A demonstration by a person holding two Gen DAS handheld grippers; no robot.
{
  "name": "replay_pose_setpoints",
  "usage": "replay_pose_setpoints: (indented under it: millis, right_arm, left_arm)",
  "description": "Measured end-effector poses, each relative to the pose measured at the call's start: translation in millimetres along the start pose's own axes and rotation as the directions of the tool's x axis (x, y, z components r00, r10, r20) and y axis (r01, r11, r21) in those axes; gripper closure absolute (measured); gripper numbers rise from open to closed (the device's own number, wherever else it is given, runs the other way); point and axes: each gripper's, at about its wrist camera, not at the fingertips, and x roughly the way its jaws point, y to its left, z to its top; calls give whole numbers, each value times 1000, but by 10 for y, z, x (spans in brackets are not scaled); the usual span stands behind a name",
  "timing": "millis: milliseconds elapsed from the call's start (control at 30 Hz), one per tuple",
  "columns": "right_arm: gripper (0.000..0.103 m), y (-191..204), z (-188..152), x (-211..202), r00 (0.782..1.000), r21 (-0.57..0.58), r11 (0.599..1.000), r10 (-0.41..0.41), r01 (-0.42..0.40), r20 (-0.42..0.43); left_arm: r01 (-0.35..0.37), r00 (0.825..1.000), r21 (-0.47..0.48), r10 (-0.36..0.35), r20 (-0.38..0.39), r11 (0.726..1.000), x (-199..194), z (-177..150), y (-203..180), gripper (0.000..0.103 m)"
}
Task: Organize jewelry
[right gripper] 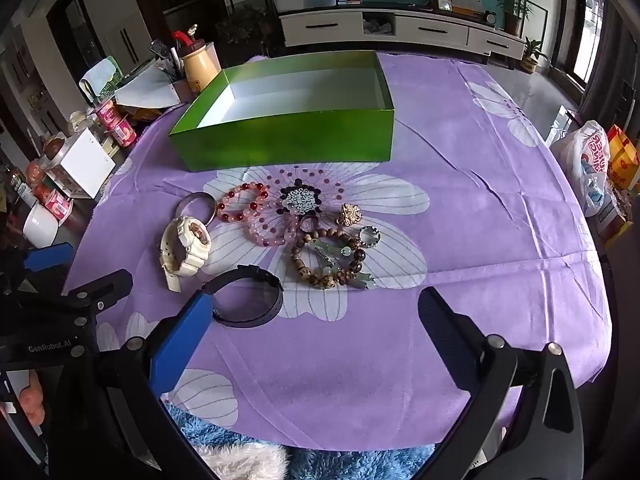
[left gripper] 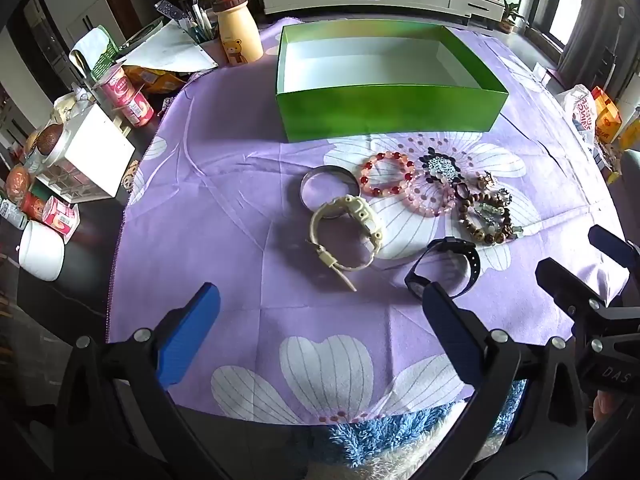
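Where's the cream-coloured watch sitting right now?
The cream watch lies on the purple flowered cloth, at the left end of the jewelry, overlapping the silver bangle, with the black watch nearer the camera.

Black hand-held gripper (left gripper: 320,304) frames, blue pads (silver screws).

Plenty of bare purple cloth (right gripper: 460,240) to the right of the jewelry pile and in front of it, easy way in. The green box (left gripper: 392,108) blocks the far side, and clutter like the white block (left gripper: 100,152) and cans (left gripper: 128,96) crowds the left edge
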Motion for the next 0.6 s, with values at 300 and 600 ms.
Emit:
replay_pose_setpoints:
  millis: [300,600]
  right_arm:
    - [1,27,16,15,1000,3,1000,-3,3,3]
    - [1,23,8,-4,1000,3,1000,13,-14,4]
  left_arm:
    - [0,1000,-6,0,1,1000,7,5,-38,2]
    - [2,1000,5,-2,2,1000,12,-6,-13,2]
